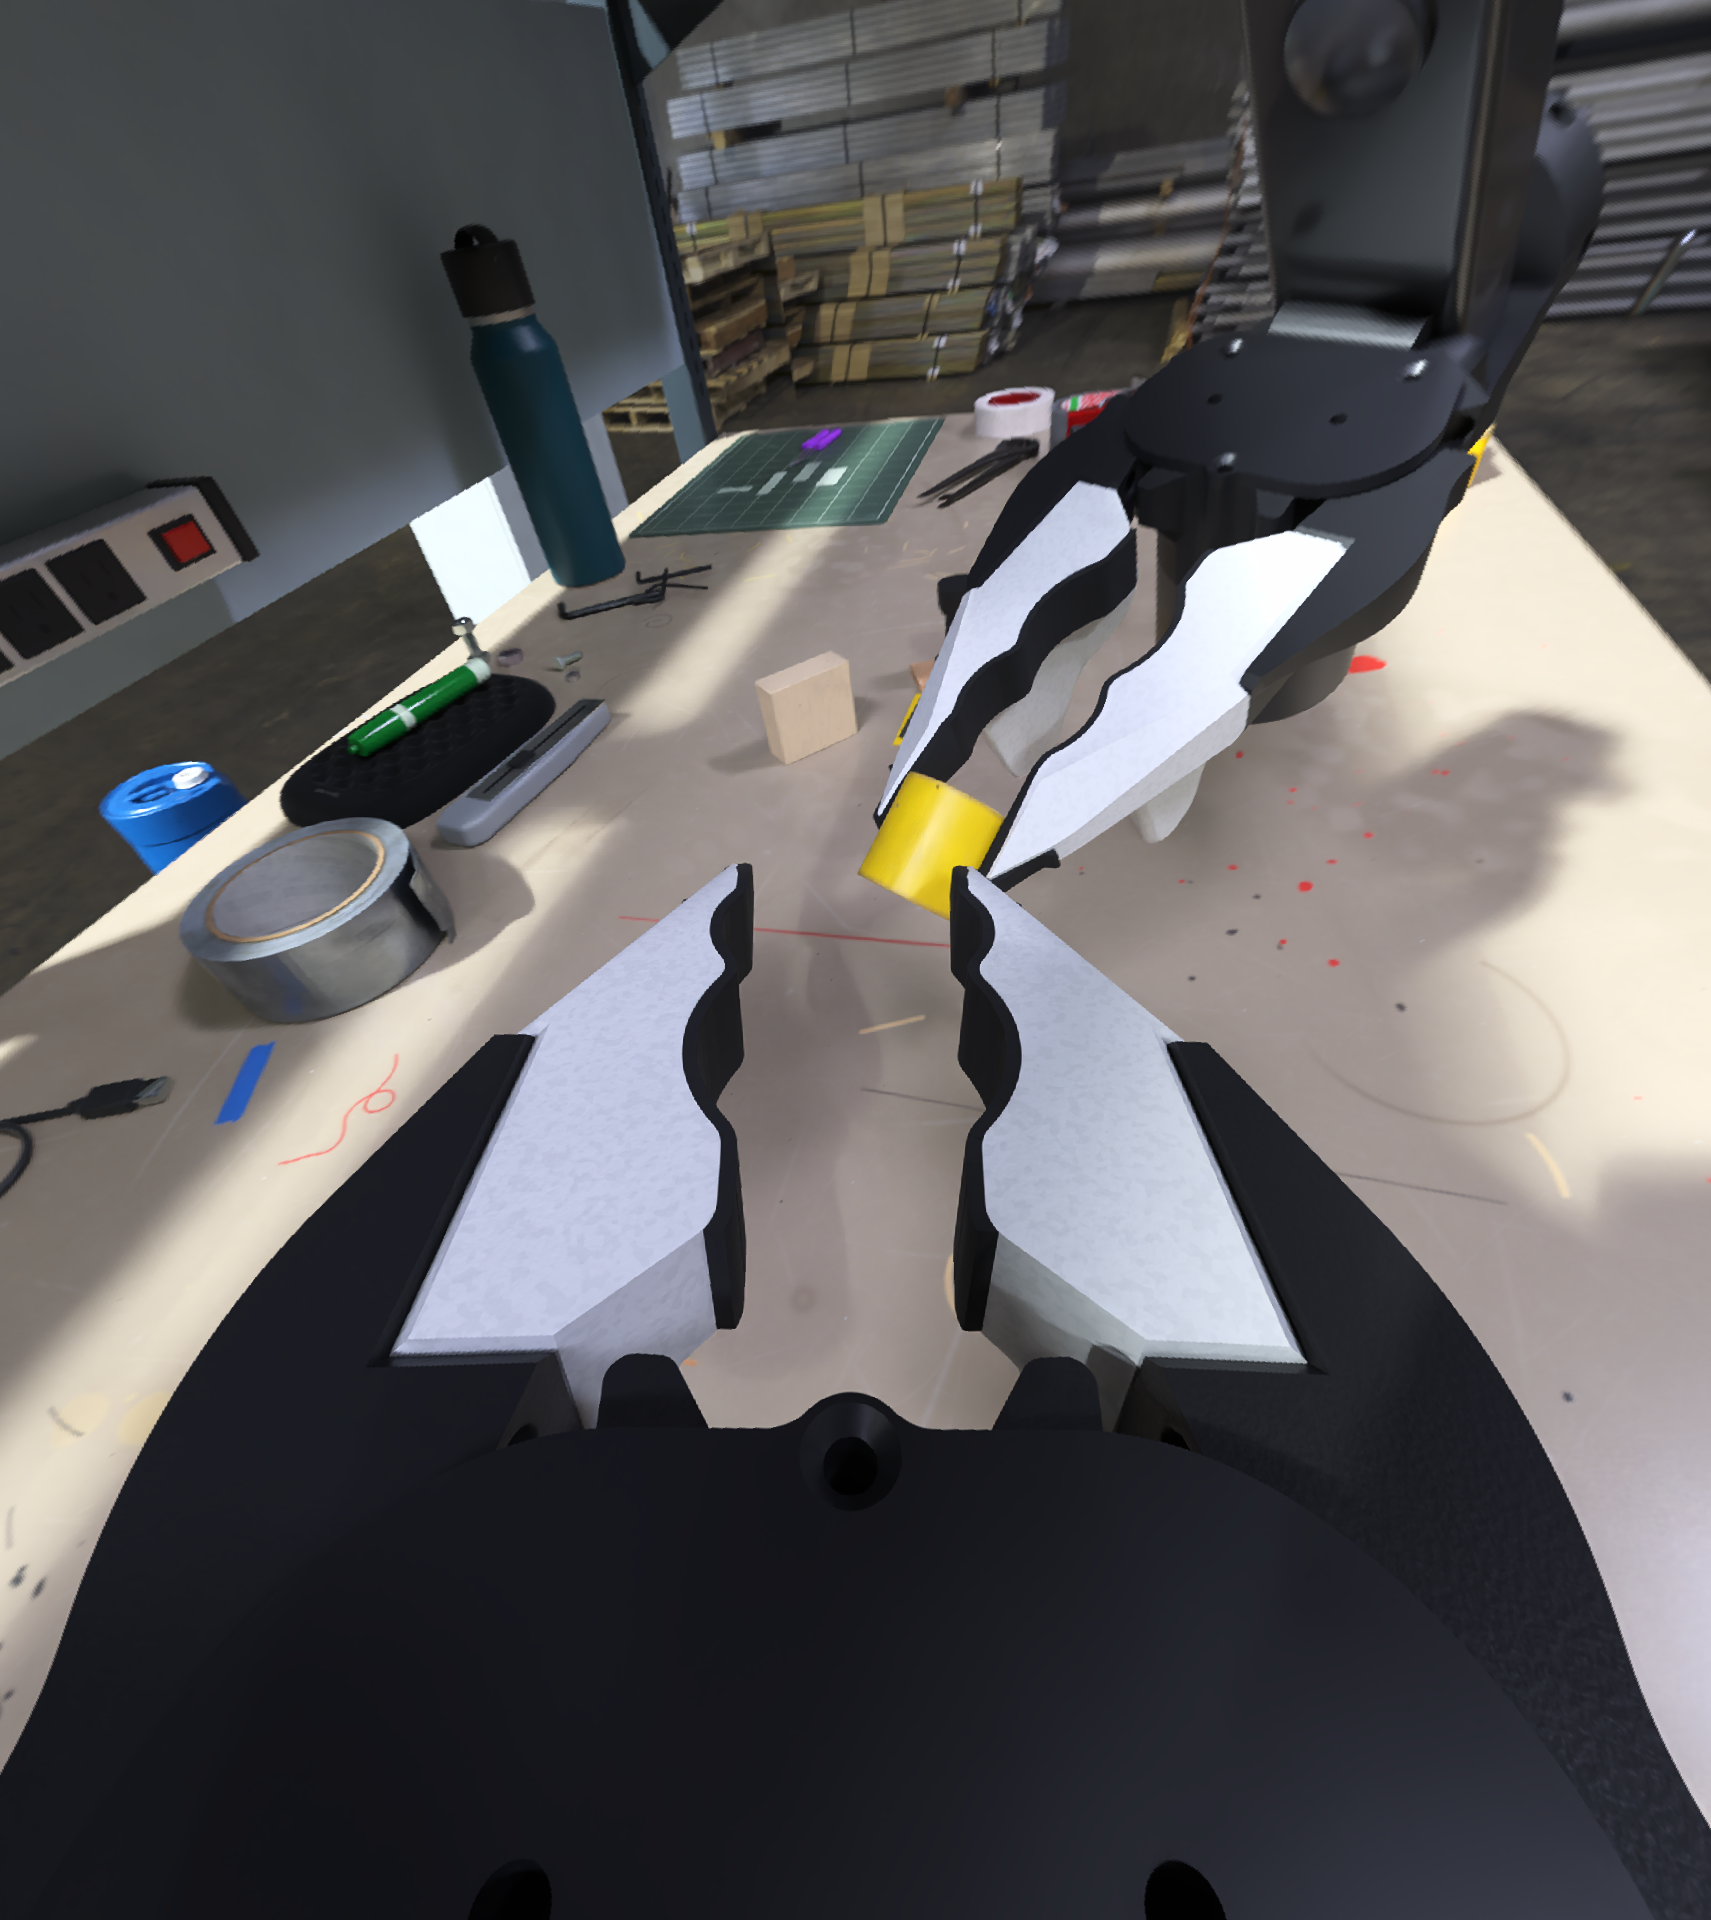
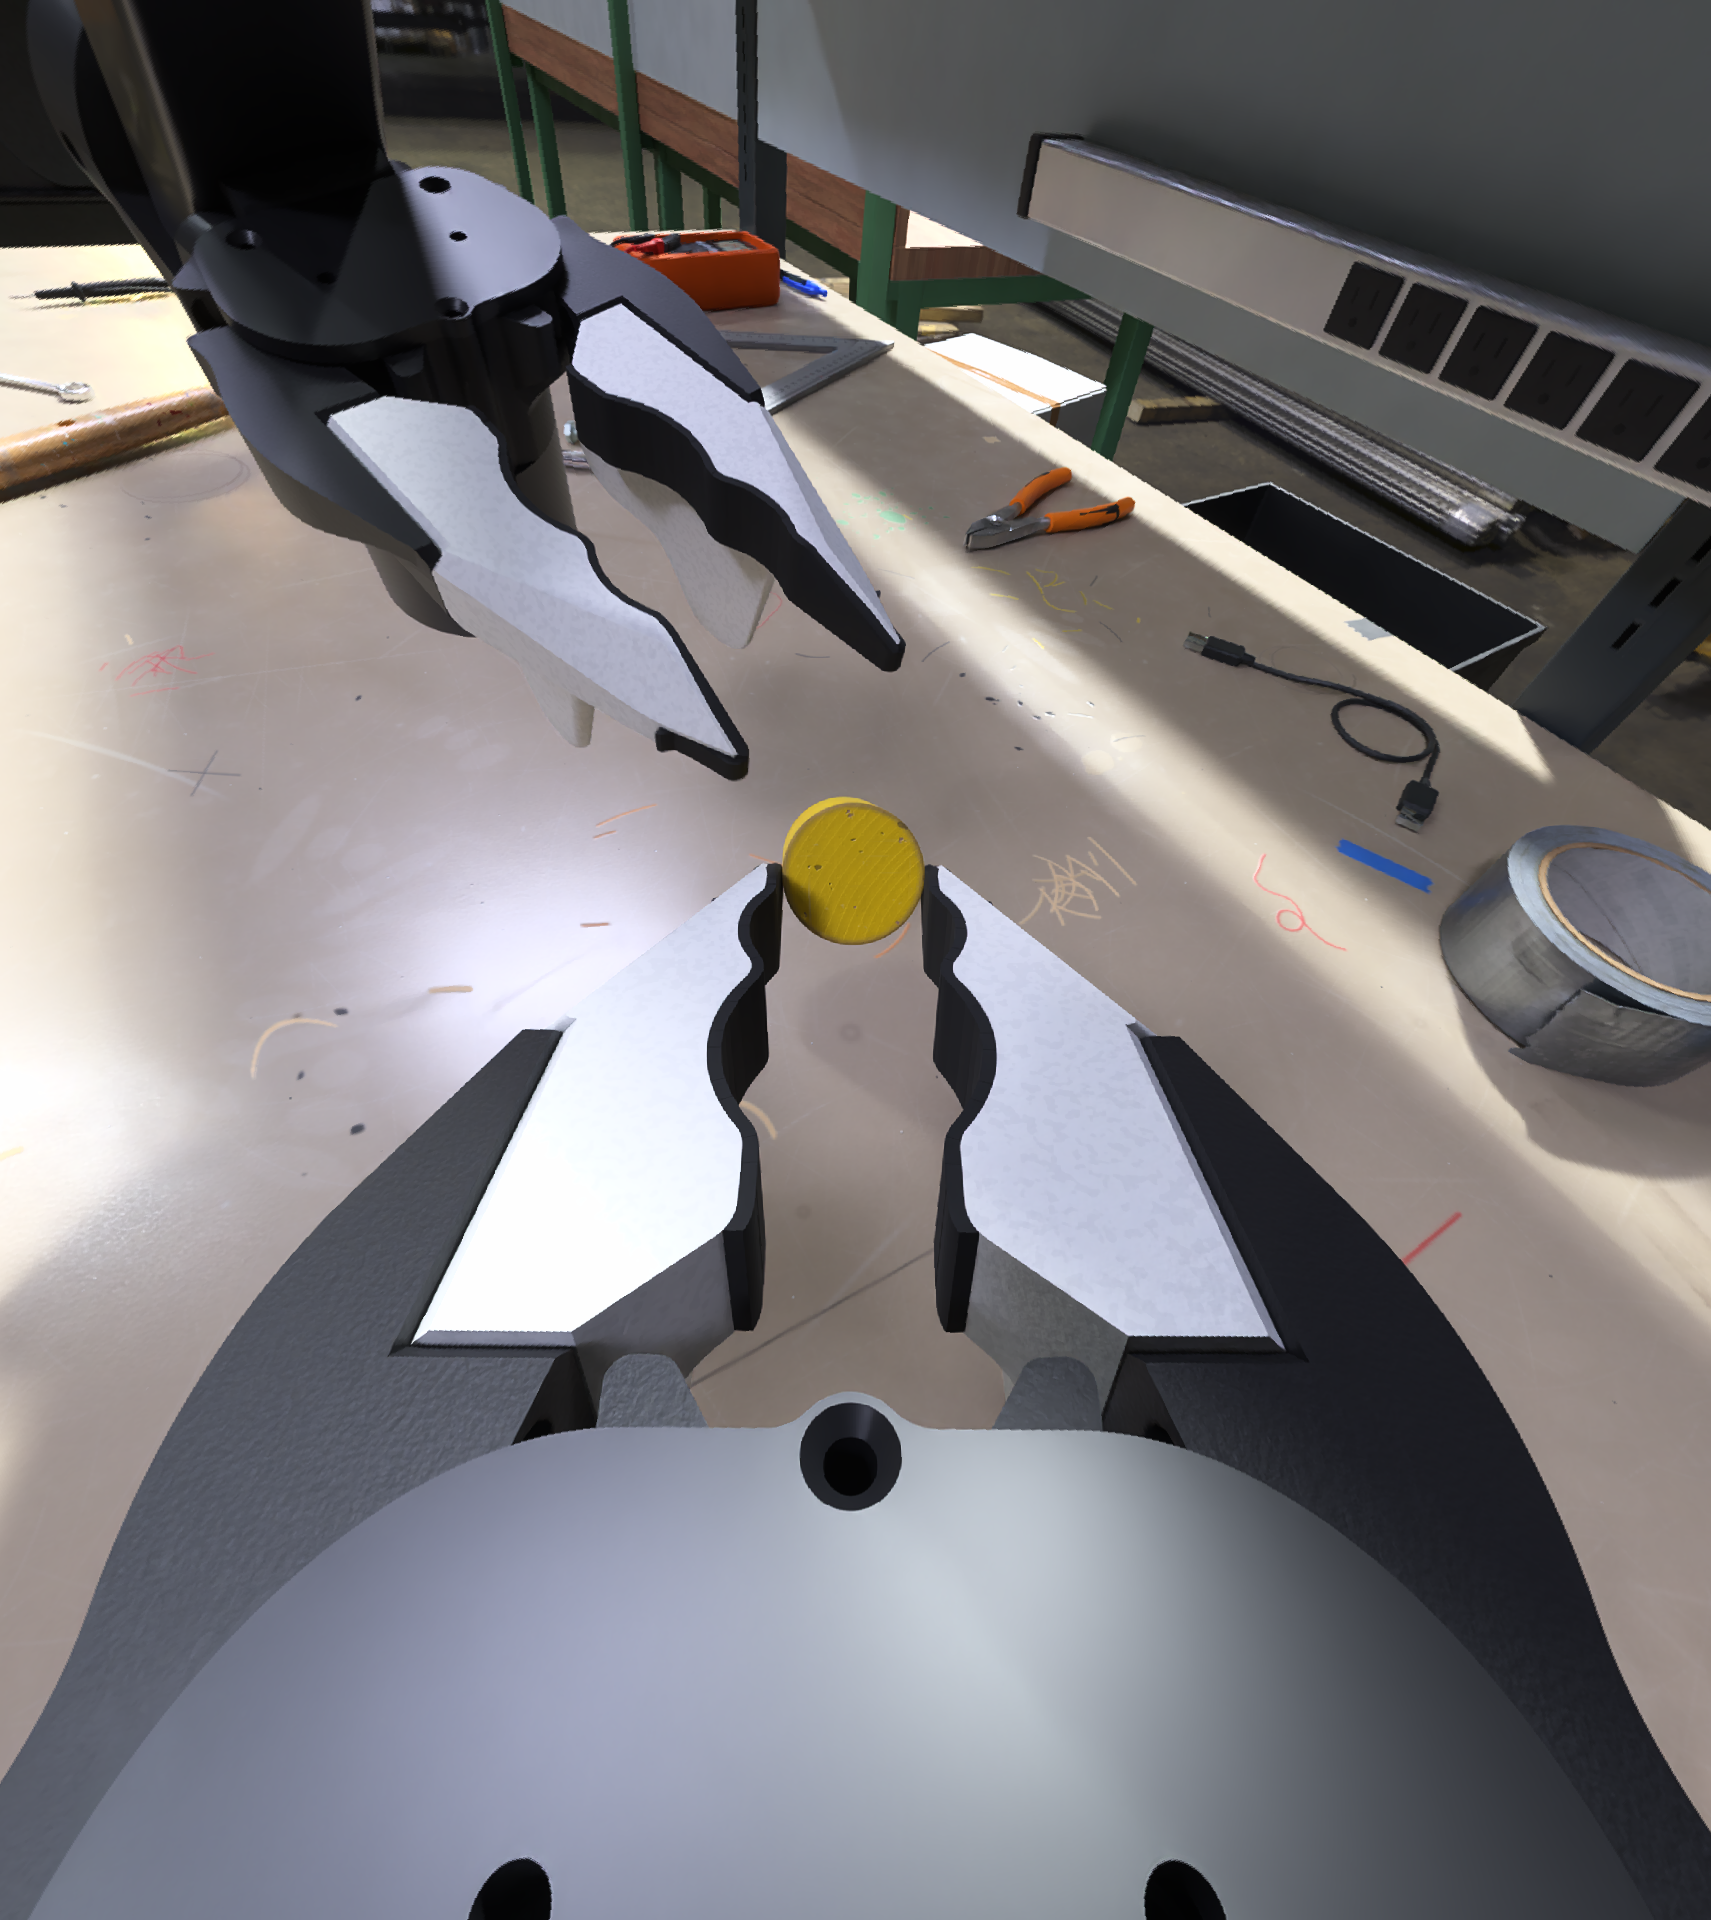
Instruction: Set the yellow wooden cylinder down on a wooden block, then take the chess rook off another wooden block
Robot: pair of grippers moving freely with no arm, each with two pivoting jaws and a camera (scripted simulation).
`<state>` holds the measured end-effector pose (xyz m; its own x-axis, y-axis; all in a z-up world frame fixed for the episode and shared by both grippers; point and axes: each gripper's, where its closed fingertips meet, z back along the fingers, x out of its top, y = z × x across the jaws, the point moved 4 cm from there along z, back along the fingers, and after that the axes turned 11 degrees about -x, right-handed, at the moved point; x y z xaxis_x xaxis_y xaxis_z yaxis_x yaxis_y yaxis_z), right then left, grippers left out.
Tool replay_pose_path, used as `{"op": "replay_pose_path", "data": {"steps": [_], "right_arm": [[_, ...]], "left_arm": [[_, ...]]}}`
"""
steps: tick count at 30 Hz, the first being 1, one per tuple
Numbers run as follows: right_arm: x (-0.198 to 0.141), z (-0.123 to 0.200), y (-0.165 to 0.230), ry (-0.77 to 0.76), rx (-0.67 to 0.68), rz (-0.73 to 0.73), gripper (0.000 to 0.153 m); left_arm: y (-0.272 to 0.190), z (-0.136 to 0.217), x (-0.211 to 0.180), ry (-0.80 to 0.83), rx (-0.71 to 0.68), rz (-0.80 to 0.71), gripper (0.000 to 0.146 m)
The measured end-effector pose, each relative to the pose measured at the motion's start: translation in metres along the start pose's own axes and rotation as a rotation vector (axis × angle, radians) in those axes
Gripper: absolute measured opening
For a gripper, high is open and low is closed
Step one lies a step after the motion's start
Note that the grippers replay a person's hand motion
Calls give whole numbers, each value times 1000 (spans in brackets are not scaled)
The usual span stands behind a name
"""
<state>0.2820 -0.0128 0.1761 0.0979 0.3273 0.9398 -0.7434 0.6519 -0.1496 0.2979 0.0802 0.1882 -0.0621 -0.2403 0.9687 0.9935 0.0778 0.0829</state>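
Right wrist view: my right gripper [image 2: 851, 883] pinches the yellow wooden cylinder [image 2: 853, 871] at its fingertips, above the desk [image 2: 207, 935].
Left gripper [image 1: 851, 883]: fingers apart, empty.
Pale wooden block [image 1: 806, 707]: on desk, beyond cylinder.

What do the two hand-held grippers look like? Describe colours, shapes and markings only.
Each hand-held gripper, left and right, has a rounded black body with round holes. It carries two tapering fingers with speckled white faces and wavy black inner pads. No cables or markings show.
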Motion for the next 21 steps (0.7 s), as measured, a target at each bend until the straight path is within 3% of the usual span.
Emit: {"op": "replay_pose_path", "data": {"steps": [21], "right_arm": [[0,1,-3,39,-79,90,26]], "left_arm": [[0,-4,-2,27,46,-19,36]]}}
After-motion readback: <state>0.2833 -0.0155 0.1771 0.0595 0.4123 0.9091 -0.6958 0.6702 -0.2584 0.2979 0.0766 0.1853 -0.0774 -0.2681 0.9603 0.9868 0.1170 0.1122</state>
